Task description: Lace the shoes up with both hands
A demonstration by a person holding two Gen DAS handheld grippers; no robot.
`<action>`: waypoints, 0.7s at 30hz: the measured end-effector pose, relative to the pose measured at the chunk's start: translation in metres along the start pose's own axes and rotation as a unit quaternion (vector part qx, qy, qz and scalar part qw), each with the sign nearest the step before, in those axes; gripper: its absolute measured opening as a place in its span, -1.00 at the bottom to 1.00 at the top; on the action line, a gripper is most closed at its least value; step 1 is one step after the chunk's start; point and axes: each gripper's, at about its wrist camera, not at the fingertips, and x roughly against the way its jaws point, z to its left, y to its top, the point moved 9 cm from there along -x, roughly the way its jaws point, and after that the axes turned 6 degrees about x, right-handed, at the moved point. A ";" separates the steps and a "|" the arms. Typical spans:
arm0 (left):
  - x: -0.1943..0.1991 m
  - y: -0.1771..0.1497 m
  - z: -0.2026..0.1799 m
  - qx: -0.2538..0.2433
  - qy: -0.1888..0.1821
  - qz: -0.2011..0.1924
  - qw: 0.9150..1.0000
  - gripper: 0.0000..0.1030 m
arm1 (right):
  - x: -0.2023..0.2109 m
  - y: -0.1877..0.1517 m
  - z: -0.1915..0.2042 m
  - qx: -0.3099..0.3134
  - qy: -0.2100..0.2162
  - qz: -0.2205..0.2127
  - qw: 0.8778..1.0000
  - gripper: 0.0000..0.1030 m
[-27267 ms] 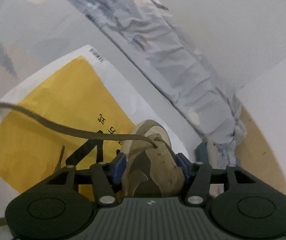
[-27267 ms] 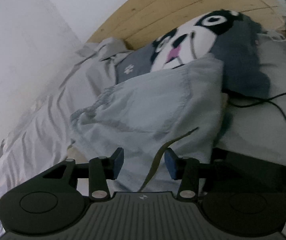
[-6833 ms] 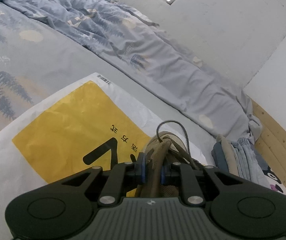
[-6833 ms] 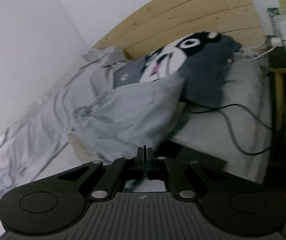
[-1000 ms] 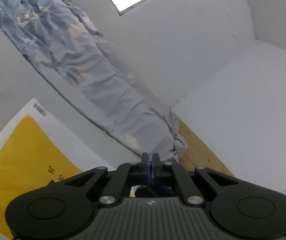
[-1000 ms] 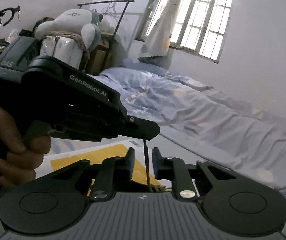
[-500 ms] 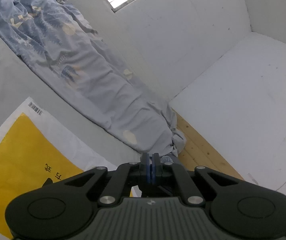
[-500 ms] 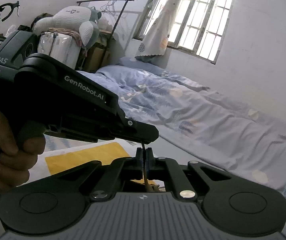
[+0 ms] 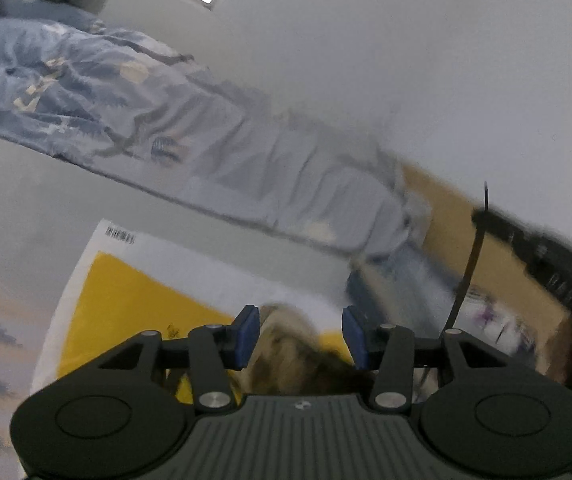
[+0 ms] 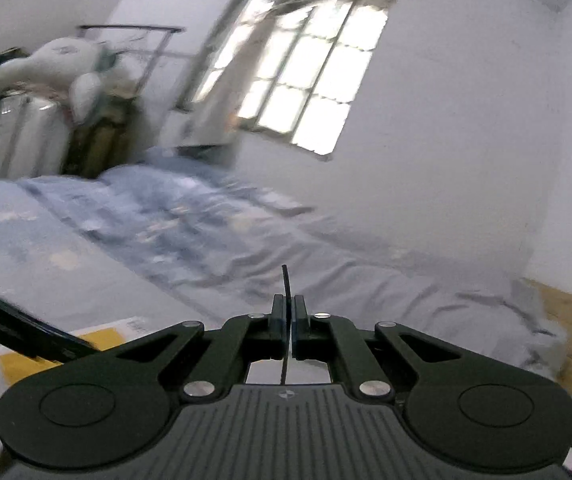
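In the left wrist view my left gripper (image 9: 298, 336) has its jaws opening, blue pads apart with nothing pressed between them. A blurred tan shoe (image 9: 286, 356) lies just below and beyond them on a yellow and white bag (image 9: 126, 292). To the right a dark shoelace (image 9: 470, 264) runs steeply upward to the black right gripper (image 9: 485, 213). In the right wrist view my right gripper (image 10: 287, 318) is shut on that shoelace (image 10: 286, 280), whose tip sticks up above the pads. The shoe is hidden in this view.
A blue patterned duvet (image 9: 86, 92) lies along the white wall across the bed. A wooden headboard (image 9: 497, 260) stands at the right. The right wrist view shows a bright window (image 10: 305, 80), a plush toy (image 10: 58, 64) on stacked items at the left and the bag's corner (image 10: 98, 338).
My left gripper's jaws have parted and it has rolled and tipped down, bringing the shoe into view. My right gripper closed on the lace and rose, and the left gripper slid out of its view.
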 end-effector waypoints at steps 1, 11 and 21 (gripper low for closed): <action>-0.002 -0.004 0.001 -0.003 0.002 0.010 1.000 -0.16 | -0.003 -0.002 0.015 0.009 0.026 0.012 1.000 -0.99; -0.010 -0.021 0.018 0.041 -0.030 0.049 0.997 -0.68 | -0.027 -0.050 0.109 0.102 0.137 0.156 0.973 -0.99; -0.009 -0.021 0.048 0.192 -0.078 0.040 0.978 -0.68 | -0.035 -0.066 0.134 0.172 0.135 0.194 0.956 -0.99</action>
